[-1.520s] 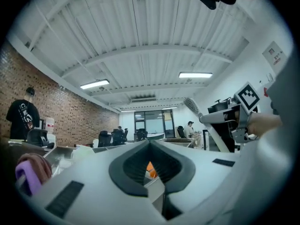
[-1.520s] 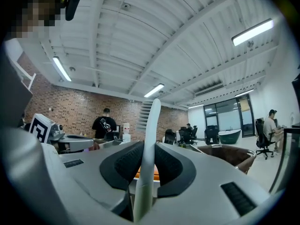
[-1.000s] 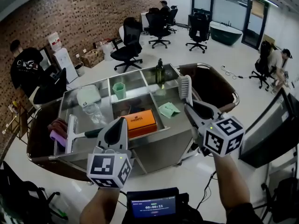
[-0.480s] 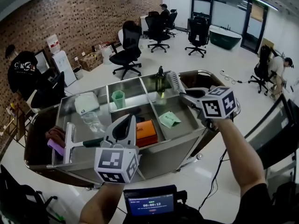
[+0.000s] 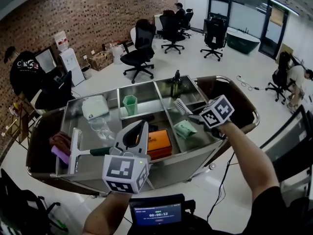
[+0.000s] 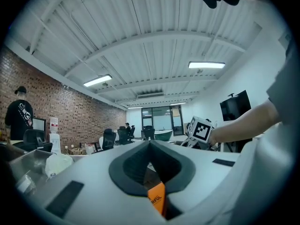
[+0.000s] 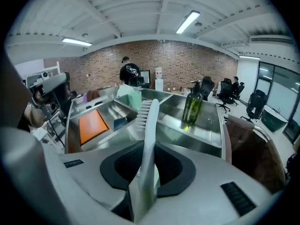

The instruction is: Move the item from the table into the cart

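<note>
My right gripper [image 5: 192, 115] is shut on the handle of a white scrubbing brush [image 5: 181, 105]. It hangs tilted down over the right part of the steel cart [image 5: 117, 88]. In the right gripper view the brush [image 7: 147, 135] stands up from between the jaws, bristles to the left, over the cart's compartments. My left gripper [image 5: 137, 129] is level at the cart's near side, its jaws together and holding nothing. Through their slit in the left gripper view [image 6: 150, 146] an orange box [image 6: 157, 198] shows.
The cart holds a green cup [image 5: 130, 104], a dark bottle [image 5: 176, 83], an orange box [image 5: 159, 142], a green packet [image 5: 186, 129], a white bundle [image 5: 94, 106] and a squeegee [image 5: 74, 151]. Brown bags [image 5: 234, 99] hang at both ends. Office chairs and people are behind.
My right gripper has swung from upright to pointing down and has dropped with the brush over the cart's right compartments. The left gripper has shifted a little to the right.
</note>
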